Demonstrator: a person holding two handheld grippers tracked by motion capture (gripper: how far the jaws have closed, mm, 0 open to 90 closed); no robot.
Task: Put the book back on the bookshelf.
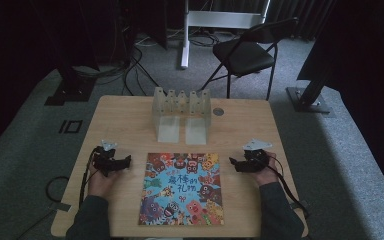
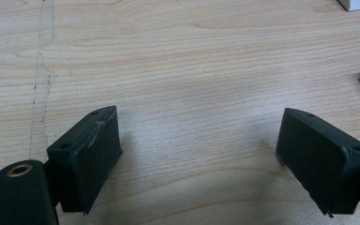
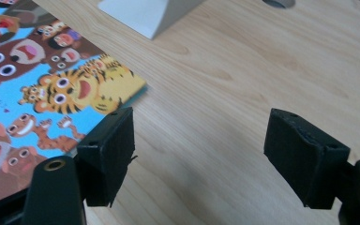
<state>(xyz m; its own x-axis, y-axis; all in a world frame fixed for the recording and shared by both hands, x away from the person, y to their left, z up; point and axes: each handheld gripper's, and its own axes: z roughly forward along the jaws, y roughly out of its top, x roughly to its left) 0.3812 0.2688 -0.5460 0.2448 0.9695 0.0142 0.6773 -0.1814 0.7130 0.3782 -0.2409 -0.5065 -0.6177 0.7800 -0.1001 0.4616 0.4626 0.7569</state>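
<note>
The picture book (image 1: 182, 188) lies flat on the surface (image 1: 130, 115), long axis toward the rack (image 1: 181, 114). Left gripper (image 1: 125, 162) and right gripper (image 1: 233, 163) flank the book, jaws released and empty. The right gripper sits nearer the book's edge.

We note the book (image 1: 181, 188) flat on the table (image 1: 125, 120) at its near middle, the rack (image 1: 181, 114) behind it, left tool (image 1: 128, 162) and right tool (image 1: 231, 163) flanking it.
</note>
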